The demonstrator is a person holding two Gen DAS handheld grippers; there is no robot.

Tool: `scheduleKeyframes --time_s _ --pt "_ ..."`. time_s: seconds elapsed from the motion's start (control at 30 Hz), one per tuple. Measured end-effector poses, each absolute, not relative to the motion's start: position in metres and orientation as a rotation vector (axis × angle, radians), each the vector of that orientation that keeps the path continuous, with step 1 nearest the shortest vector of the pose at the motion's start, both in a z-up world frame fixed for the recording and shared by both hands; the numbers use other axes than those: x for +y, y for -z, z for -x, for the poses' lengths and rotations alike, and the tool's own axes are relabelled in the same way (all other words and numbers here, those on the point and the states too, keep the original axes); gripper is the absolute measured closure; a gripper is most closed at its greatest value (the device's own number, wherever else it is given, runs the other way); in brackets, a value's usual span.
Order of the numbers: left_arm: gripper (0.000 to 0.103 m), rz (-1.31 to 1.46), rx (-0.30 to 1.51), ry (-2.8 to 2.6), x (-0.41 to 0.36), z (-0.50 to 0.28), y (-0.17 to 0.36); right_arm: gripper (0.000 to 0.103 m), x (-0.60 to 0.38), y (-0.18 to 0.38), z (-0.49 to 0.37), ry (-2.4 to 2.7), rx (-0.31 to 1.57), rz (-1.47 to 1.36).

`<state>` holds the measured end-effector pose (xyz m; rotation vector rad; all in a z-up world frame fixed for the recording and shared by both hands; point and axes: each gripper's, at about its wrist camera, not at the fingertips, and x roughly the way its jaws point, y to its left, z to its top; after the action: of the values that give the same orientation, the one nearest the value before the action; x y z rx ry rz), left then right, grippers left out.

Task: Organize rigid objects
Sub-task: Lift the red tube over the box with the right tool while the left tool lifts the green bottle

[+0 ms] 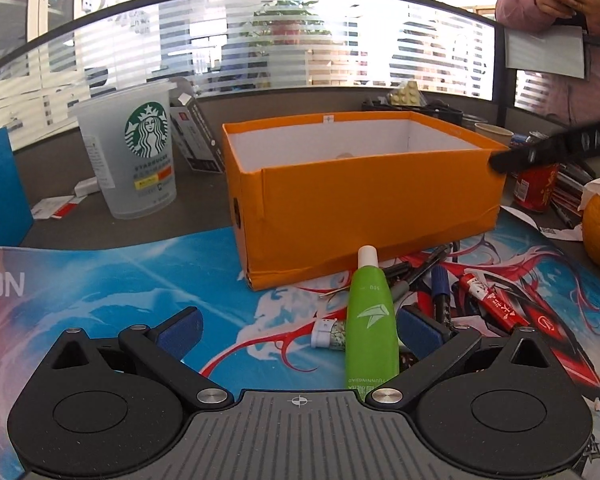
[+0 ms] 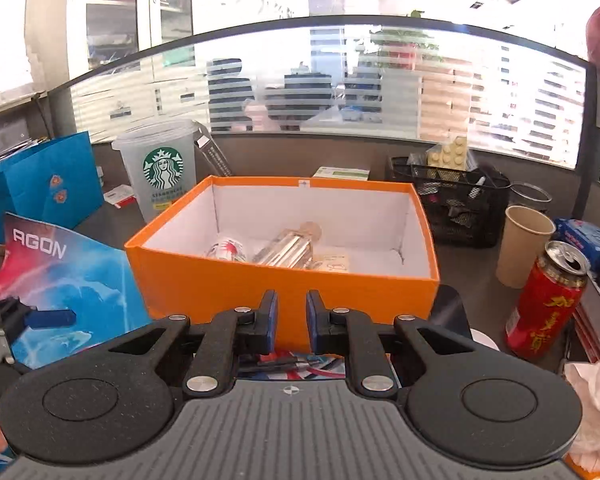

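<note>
Office desk with a frosted glass partition behind it, and a colourful gaming mat (image 1: 148, 276) spread over the near part. An open orange box (image 2: 284, 280) sits on the far edge of the mat, white inside. From the right wrist view you can see a clear bottle (image 2: 288, 246) lying in it, plus a small red-and-white item I can't identify.

The left gripper (image 1: 300, 330) is low over the mat with its jaws spread wide. A green tube (image 1: 371, 320) with a white cap lies between them, close to the right finger, cap pointing toward the box. Can't tell if that pad actually touches it. Just right of the tube is a messy pile of pens (image 1: 440, 284) and a red tube (image 1: 494, 306), right at the box's near wall.

The right gripper (image 2: 292, 316) hangs in front of the box's near wall, jaws nearly together with a narrow gap, nothing in them.

Starbucks cup (image 2: 164, 168) far left, red can (image 2: 548, 304) on the right.
</note>
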<state>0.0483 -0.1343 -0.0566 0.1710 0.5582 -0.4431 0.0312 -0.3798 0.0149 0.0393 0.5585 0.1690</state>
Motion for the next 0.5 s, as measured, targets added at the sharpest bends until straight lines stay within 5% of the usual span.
scheduleKeyframes --time_s 0.1,0.43,0.5 --pt "0.000 -0.170 0.552 0.443 -0.132 -0.048 0.057 0.060 -0.371 0.007 -0.028 -0.175 0.623 -0.014" --pt "0.000 -0.165 0.577 0.457 -0.129 -0.054 0.064 0.071 -0.355 0.068 -0.020 -0.095 0.730 0.049" --pt "0.000 -0.171 0.586 0.459 -0.129 -0.054 0.066 0.085 -0.353 0.069 -0.021 -0.092 0.720 0.047"
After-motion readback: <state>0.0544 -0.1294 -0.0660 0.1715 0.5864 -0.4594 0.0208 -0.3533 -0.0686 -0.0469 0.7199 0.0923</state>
